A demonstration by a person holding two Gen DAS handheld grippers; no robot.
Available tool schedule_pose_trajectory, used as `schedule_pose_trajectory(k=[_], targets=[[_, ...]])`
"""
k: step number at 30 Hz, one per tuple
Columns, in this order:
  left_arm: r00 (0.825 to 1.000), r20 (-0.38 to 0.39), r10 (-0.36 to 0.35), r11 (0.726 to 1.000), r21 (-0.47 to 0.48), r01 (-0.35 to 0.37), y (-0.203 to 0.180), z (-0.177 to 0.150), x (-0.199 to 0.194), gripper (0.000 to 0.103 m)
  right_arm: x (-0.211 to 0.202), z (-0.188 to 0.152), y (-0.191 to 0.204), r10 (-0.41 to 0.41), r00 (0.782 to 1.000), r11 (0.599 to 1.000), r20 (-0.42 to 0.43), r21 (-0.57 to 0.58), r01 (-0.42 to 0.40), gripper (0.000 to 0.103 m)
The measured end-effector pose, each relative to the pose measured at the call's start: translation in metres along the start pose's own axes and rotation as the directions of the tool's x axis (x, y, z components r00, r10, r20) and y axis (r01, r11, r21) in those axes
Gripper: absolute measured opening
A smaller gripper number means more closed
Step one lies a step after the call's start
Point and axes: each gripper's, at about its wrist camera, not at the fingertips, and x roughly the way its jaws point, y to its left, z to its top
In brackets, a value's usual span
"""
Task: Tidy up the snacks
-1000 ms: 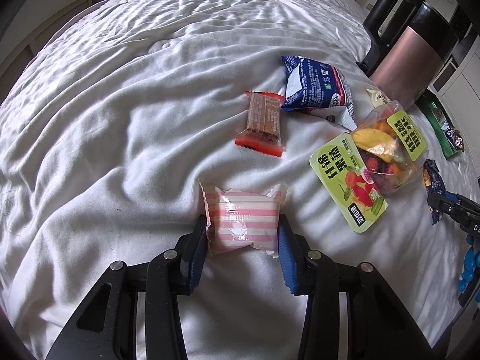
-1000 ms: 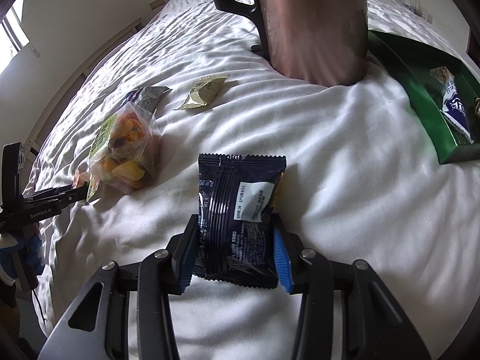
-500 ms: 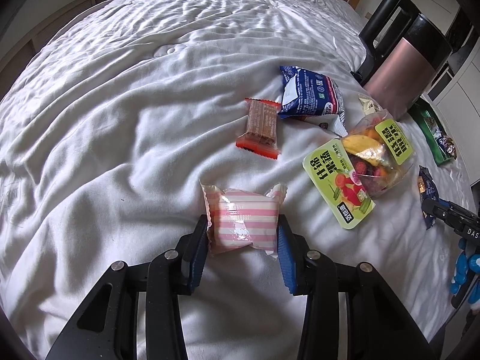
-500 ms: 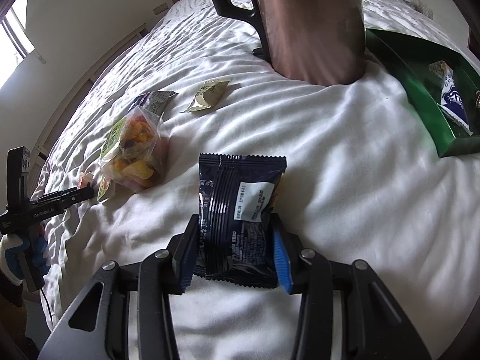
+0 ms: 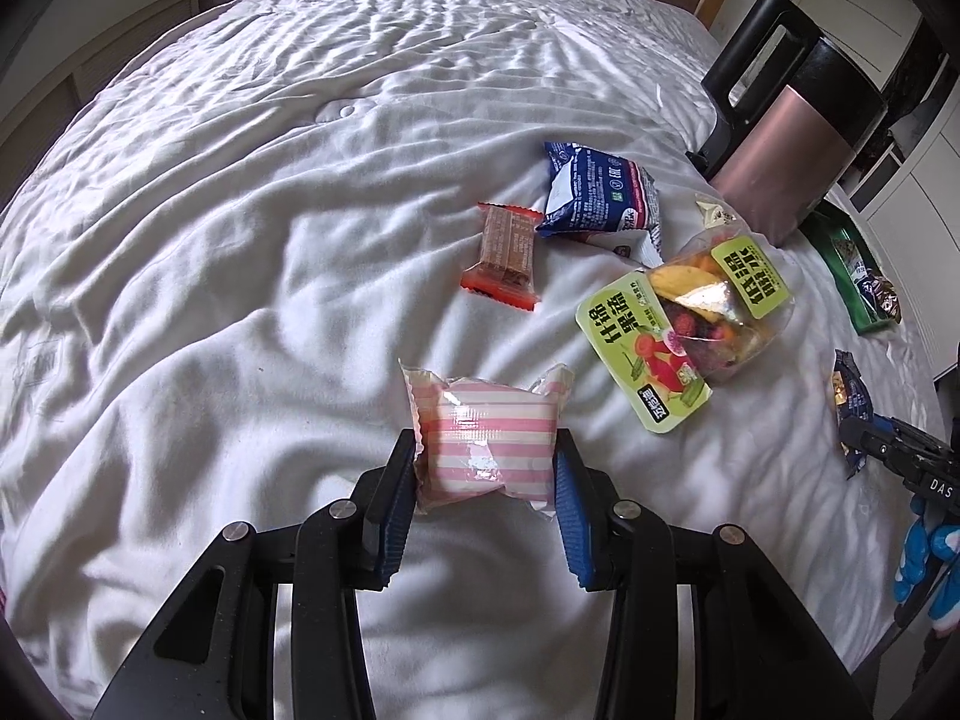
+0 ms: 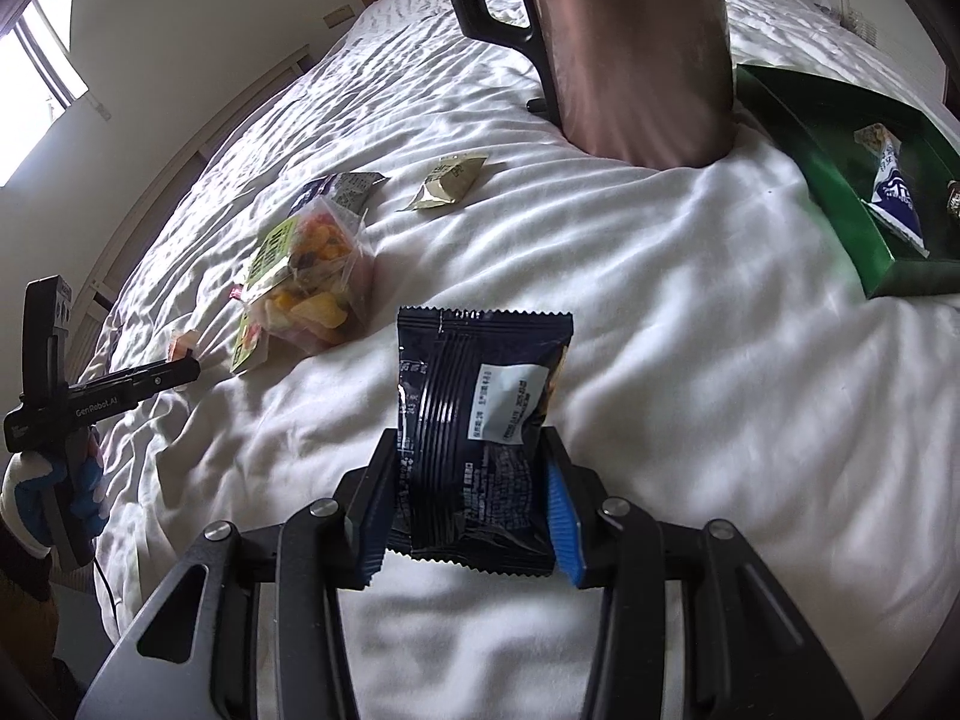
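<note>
Snacks, two in hand. Pink-and-white striped plastic-wrapped cake packet (image 5: pixel 489 450) sits between the blue pads of my left gripper (image 5: pixel 485 483), jaws closed onto its two sides, held over the rumpled white bedspread (image 5: pixel 240 240). Wrapper is puffy and glossy; I judge it light, soft and air-filled, so it will squash and may slip if squeezed hard. Best hold is across the filled middle, as now, not on the crimped end flaps.

Dark navy foil snack pouch with a white label (image 6: pixel 480 426) is clamped in my right gripper (image 6: pixel 471 507), pads on its lower side edges, upper half standing free. Judged light, crinkly and slick; contents possibly brittle. Gripping low leaves the top free to flop.

Outward, on the bedspread: clear bag of mixed dried fruit with green labels (image 5: pixel 684 324), red-ended brown wafer bar (image 5: pixel 504 255), blue-and-white pouch (image 5: pixel 600 198), small beige sachet (image 6: pixel 447 183). Rose-coloured metal jug with a black handle (image 6: pixel 636 48) stands beside a green tray (image 6: pixel 840 168), which already holds a blue-and-white packet (image 6: pixel 894 192). I take that tray as the likely destination.
</note>
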Motion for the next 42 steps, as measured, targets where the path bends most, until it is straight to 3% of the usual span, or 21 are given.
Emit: schedule_pose_trajectory(k=[11, 18, 30, 37, 42], targets=[[1.0, 0.003, -0.003, 1.0, -0.006, 0.003, -0.004, -0.026, -0.025, 0.037, -0.025, -0.022, 0.003, 0.011, 1.0, 1.0, 0.003, -0.017, -0.011, 0.0], [1.0, -0.013, -0.013, 1.0, 0.027, 0.013, -0.023, -0.049, -0.039, 0.037, -0.056, -0.042, -0.016, -0.011, 1.0, 1.0, 0.027, 0.008, 0.011, 0.0], [0.994, -0.023, -0.111, 0.981, 0.16, 0.113, -0.118, -0.06, -0.053, 0.037, -0.143, -0.076, -0.092, -0.138, 0.983, 0.986, 0.119, 0.11, 0.125, 0.0], [0.985, -0.006, -0.175, 0.956, 0.237, 0.171, -0.188, -0.035, -0.054, 0.037, -0.191, -0.074, -0.141, -0.223, 0.956, 0.964, 0.189, 0.188, 0.188, 0.0], [0.975, 0.005, -0.221, 0.932, 0.295, 0.21, -0.24, -0.005, -0.052, 0.037, -0.215, -0.055, -0.168, -0.268, 0.933, 0.952, 0.24, 0.215, 0.219, 0.0]])
